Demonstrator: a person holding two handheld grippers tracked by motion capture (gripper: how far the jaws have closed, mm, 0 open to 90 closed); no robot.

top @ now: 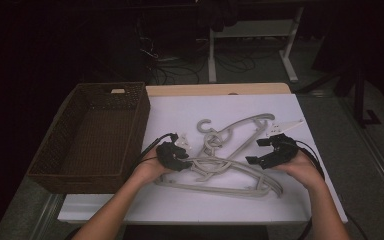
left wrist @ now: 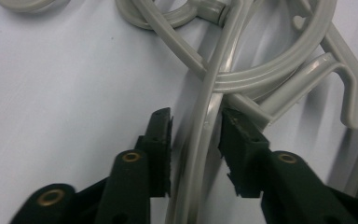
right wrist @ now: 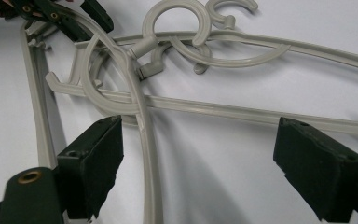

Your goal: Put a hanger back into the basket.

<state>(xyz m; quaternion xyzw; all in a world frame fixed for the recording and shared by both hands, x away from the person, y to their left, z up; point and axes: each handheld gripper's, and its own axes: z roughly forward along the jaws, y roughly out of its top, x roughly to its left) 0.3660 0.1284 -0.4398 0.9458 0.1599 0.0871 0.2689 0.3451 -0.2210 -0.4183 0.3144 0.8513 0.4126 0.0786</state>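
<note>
On the white tabletop, beside the wicker basket, the tangled grey hangers lie between my hands. My right fingers stand wide over one hanger's arm. My left fingers are narrowed around a hanger bar, not quite pressing it.

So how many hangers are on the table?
3, tangled in one pile: the farthest hanger, the middle hanger, and the nearest hanger. The overlap may hide another.
</note>
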